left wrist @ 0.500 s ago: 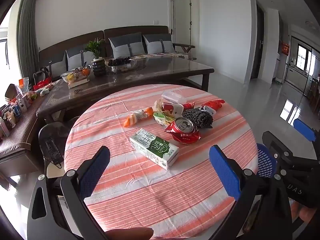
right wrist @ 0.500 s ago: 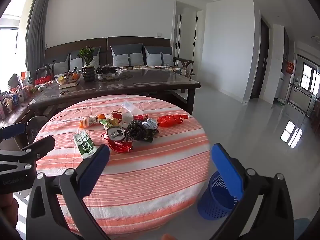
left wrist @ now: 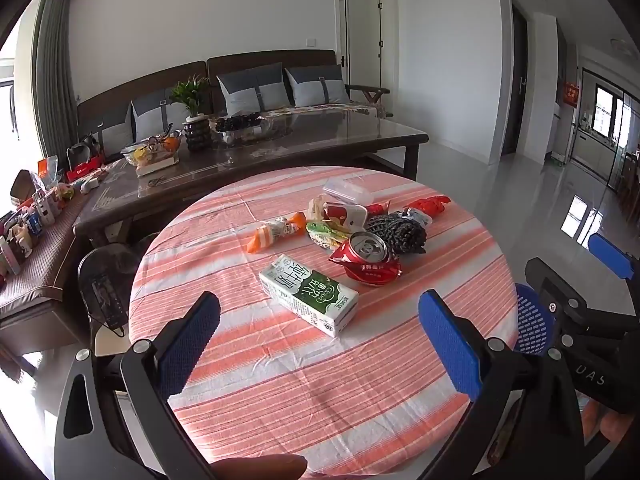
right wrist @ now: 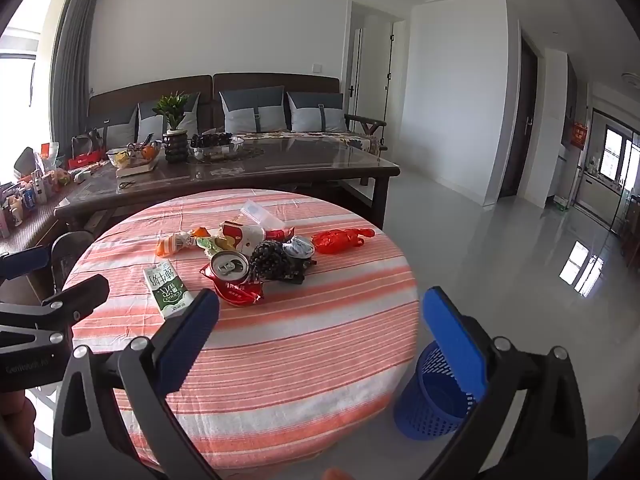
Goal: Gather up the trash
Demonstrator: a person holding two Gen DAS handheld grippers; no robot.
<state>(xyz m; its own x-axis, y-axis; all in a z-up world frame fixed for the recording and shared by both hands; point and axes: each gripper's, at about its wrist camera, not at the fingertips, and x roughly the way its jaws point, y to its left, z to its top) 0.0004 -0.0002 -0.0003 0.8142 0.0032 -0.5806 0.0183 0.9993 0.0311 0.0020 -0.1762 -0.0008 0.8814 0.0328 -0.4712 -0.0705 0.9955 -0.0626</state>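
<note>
Trash lies on a round table with an orange-striped cloth (left wrist: 304,380) (right wrist: 312,320). A green-and-white milk carton (left wrist: 308,294) (right wrist: 166,288) lies nearest. Behind it are a crushed red can (left wrist: 368,250) (right wrist: 230,266) on a red wrapper, a dark scrubber (left wrist: 396,232) (right wrist: 272,260), an orange wrapper (left wrist: 274,232), a red plastic bag (right wrist: 340,240) and a clear box (left wrist: 346,192). My left gripper (left wrist: 320,344) is open and empty, just short of the carton. My right gripper (right wrist: 320,340) is open and empty over the table's near side.
A blue mesh bin (right wrist: 436,396) (left wrist: 534,324) stands on the floor at the table's right. A long dark glass-topped table (right wrist: 280,164) with a plant and fruit bowls stands behind, with a sofa beyond. A dark chair (left wrist: 104,280) is at the left.
</note>
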